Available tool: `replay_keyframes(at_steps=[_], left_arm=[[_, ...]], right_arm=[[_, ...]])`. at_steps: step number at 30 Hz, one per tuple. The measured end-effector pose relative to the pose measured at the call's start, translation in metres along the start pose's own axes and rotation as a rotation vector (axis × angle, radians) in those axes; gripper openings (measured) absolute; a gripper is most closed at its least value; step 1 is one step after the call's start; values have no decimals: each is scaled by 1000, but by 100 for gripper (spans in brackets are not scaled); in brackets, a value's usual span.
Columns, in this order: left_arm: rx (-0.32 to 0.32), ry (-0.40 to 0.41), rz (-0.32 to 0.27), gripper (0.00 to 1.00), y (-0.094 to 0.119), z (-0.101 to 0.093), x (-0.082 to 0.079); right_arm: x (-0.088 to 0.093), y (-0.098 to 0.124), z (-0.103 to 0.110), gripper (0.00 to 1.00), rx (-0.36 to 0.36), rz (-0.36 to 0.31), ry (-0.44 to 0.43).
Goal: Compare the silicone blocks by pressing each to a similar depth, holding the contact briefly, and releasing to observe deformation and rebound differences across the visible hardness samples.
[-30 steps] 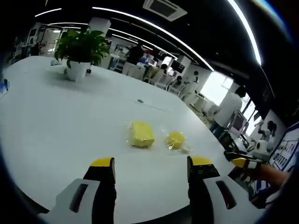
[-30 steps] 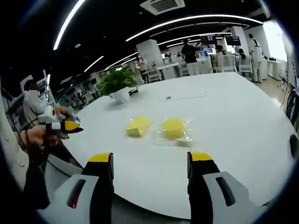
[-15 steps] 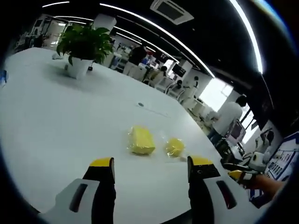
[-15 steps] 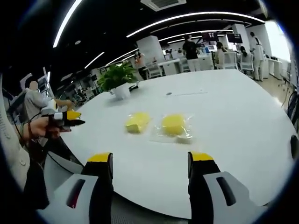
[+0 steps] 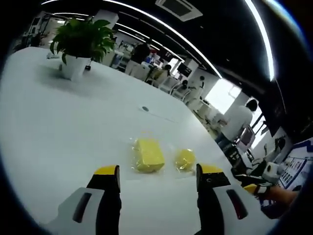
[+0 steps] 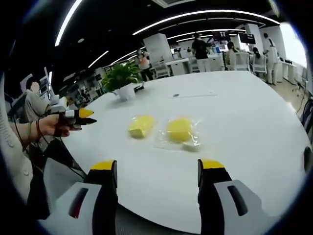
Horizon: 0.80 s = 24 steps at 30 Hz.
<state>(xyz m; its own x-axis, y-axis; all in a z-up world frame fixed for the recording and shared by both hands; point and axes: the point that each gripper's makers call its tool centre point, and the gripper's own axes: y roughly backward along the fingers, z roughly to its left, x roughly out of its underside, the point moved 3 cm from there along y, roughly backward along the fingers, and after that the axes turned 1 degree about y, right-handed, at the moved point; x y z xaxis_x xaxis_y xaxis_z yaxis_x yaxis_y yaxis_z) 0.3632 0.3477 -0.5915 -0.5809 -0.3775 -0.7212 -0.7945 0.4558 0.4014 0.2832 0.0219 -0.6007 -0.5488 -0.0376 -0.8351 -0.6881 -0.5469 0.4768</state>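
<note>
Silicone blocks [image 5: 148, 155] [image 6: 179, 129], showing no readable labels, are lying on a white table [image 5: 58, 122]; both tongs [image 5: 157, 176] [image 6: 158, 169] are gaping, holding nothing.

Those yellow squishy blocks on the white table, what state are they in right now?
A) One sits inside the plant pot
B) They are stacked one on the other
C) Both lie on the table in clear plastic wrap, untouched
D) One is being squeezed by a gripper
C: both yellow blocks lie side by side on the white table in clear wrap, while the right gripper is open, short of them.
</note>
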Motion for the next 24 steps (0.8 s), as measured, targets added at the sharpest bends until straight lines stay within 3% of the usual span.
replay_keyframes(at_steps=[8,24], left_arm=[[8,18,11,62,-25,7,-11],[9,67,37,62,-62,21,-12]], right_arm=[[4,-8,-5,61,3,29,-8],[2,-17,-13,61,9,54,-10]])
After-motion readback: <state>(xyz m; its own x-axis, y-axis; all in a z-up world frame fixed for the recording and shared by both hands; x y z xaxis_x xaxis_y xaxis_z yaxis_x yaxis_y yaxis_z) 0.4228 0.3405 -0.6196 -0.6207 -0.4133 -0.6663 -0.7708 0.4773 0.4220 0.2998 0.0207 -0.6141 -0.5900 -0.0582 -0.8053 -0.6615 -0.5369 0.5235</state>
